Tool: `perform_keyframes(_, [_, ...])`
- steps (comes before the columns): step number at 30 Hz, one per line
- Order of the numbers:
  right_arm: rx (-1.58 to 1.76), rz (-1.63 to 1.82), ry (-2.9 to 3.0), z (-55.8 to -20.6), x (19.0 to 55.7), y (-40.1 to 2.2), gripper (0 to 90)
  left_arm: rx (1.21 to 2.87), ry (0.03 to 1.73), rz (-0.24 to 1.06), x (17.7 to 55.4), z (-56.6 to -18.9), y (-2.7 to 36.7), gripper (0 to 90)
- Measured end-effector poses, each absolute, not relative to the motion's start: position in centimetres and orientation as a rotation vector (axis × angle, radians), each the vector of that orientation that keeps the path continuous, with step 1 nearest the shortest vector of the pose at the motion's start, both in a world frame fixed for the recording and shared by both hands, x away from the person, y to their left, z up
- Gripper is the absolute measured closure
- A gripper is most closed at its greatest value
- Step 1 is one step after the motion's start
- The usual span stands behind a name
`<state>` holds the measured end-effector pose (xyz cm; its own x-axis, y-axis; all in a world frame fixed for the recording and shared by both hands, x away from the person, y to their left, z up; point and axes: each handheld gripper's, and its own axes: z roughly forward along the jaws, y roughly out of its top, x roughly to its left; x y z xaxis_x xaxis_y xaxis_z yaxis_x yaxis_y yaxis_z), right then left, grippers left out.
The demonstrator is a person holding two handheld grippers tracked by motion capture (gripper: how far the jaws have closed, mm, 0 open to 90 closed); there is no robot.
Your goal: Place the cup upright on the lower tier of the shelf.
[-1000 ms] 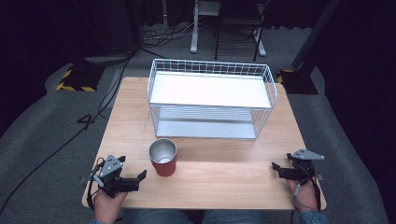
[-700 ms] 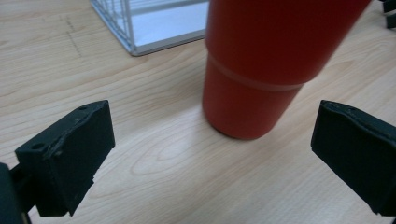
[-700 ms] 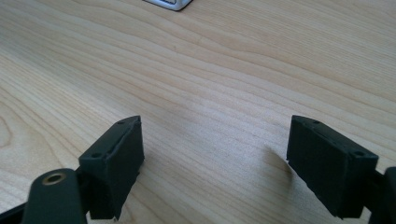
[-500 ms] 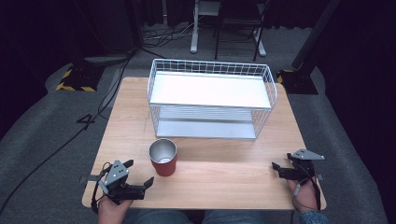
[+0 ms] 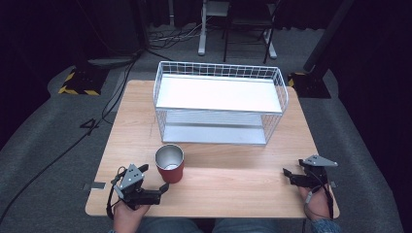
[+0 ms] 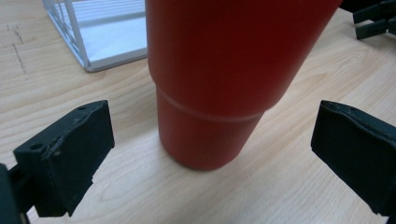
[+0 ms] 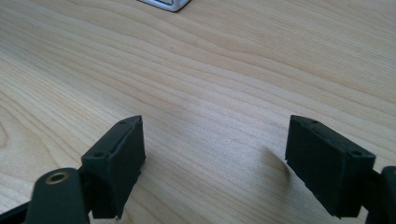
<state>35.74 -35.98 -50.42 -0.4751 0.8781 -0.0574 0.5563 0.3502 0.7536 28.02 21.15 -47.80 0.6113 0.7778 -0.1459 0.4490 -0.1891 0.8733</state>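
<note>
Two grippers sit at the near edge of a light wooden table [image 5: 218,174], one in each of the person's hands. The left gripper [image 5: 154,183] lies low at the near left, its jaws spread wide and pointed toward a red cup [image 5: 170,163] that stands upright just beside it. In the left gripper view the cup [image 6: 219,84] rises close ahead, between the two black jaws but touching neither; bare wood shows on both sides of its base. The cup's inside is shiny metal, seen from the high view, and its red wall steps in to a narrower foot.

The right gripper [image 5: 290,175] rests at the near right corner, well apart from the cup, held by the person's right hand [image 5: 318,201]. Its jaws are also spread, with nothing but wood grain between them in the right gripper view [image 7: 212,158].

Behind the cup, toward the far side of the table, stands a white wire rack [image 5: 221,99] with two tiers, an upper white shelf and a lower one. A corner of the rack [image 6: 88,42] shows in the left gripper view beyond the cup.
</note>
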Motion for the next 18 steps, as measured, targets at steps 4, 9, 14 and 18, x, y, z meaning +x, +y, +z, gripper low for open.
perform_keyframes(4, [1.25, 0.939, 2.157, -50.4, 35.7, -35.9, 20.5, 1.813, 0.985, 0.401, 28.5, -47.9, 20.4, 0.0])
perform_keyframes(9, [1.251, 0.938, 2.154, -50.4, 35.7, -35.9, 20.5, 1.807, 1.002, 0.417, 29.1, -48.1, 19.5, 0.0])
perform_keyframes(14, [1.252, 0.934, 2.153, -50.4, 35.7, -36.0, 20.6, 1.813, 1.021, 0.417, 30.0, -48.6, 18.7, 0.2])
perform_keyframes(18, [1.251, 0.934, 2.153, -50.4, 35.7, -36.0, 20.6, 1.845, 0.992, 0.417, 30.4, -48.8, 18.0, 0.3])
